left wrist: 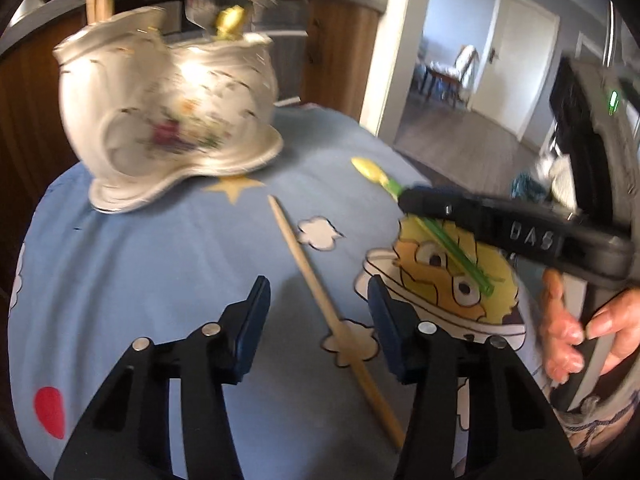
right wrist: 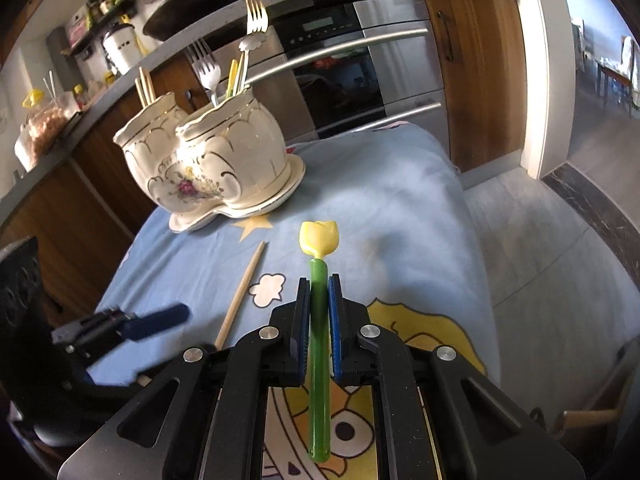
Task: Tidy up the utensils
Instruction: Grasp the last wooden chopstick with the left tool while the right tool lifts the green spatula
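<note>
A white flowered ceramic holder [right wrist: 208,160] with two cups stands at the back of the blue cartoon cloth [right wrist: 400,208]; forks sit in one cup, chopsticks in the other. It is blurred in the left wrist view [left wrist: 168,120]. My right gripper [right wrist: 319,280] is shut on the green handle of a yellow tulip-headed utensil [right wrist: 319,238], lifted above the cloth; that utensil [left wrist: 368,170] also shows in the left wrist view. A single wooden chopstick [left wrist: 288,232] lies on the cloth between the spread jaws of my left gripper [left wrist: 319,284], whose pads do not touch it.
A steel oven [right wrist: 340,60] and a wooden counter with a black pan [right wrist: 192,4] stand behind the table. The cloth drops off at the right to a grey floor [right wrist: 540,240]. A hand [left wrist: 560,328] grips the right tool's handle.
</note>
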